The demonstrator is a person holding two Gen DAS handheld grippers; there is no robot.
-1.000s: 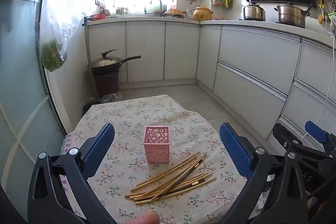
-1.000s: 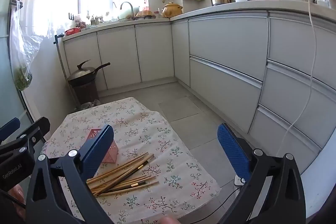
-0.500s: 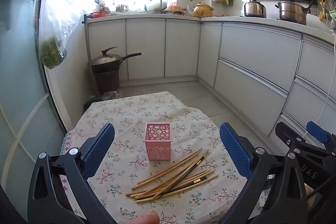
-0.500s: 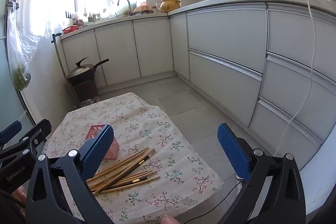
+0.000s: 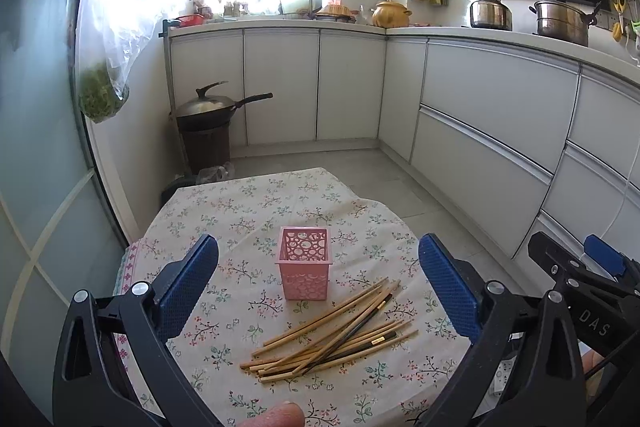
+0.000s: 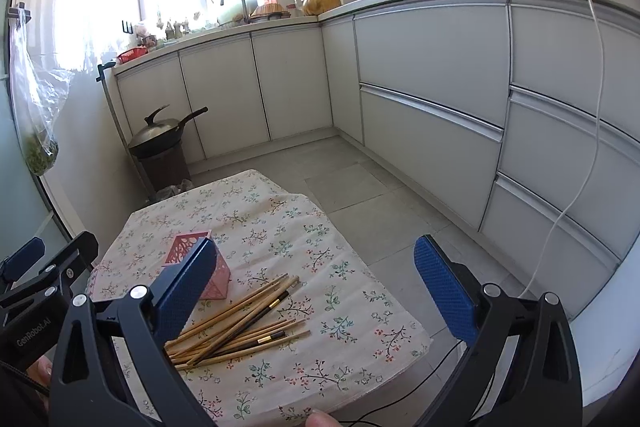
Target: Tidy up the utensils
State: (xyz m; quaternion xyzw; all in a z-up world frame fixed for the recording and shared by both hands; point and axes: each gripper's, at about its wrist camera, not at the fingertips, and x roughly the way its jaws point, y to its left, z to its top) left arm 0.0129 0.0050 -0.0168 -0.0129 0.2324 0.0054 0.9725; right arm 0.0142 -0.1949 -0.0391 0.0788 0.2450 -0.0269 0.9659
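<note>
Both wrist views have shifted slightly since a second ago: left view sits a bit higher, so the pink perforated plastic holder [image 5: 305,262] and the chopstick pile appear lower and nearer centre; right view tilted down, table reads fuller in frame. Left gripper [image 5: 319,290] hovers above the near table edge, level, blue-padded fingers [image 5: 188,283] spread wide, holding nothing. Holder stands upright on the floral tablecloth-covered table [image 5: 248,203], straight ahead at 12 o'clock from the left gripper. Loose heap of bamboo and dark wooden chopsticks [image 5: 332,335] lies flat just at the holder's 5 o'clock, close to it but contact unclear. Right gripper [image 6: 316,289] hangs over the table's right edge, also level, fingers [image 6: 444,287] wide apart and empty; chopsticks [image 6: 240,323] sit by its left finger at about 10 o'clock, holder [image 6: 218,277] partly hidden behind that finger. A fingertip [image 5: 276,415] shows at bottom edge of the left view.
</note>
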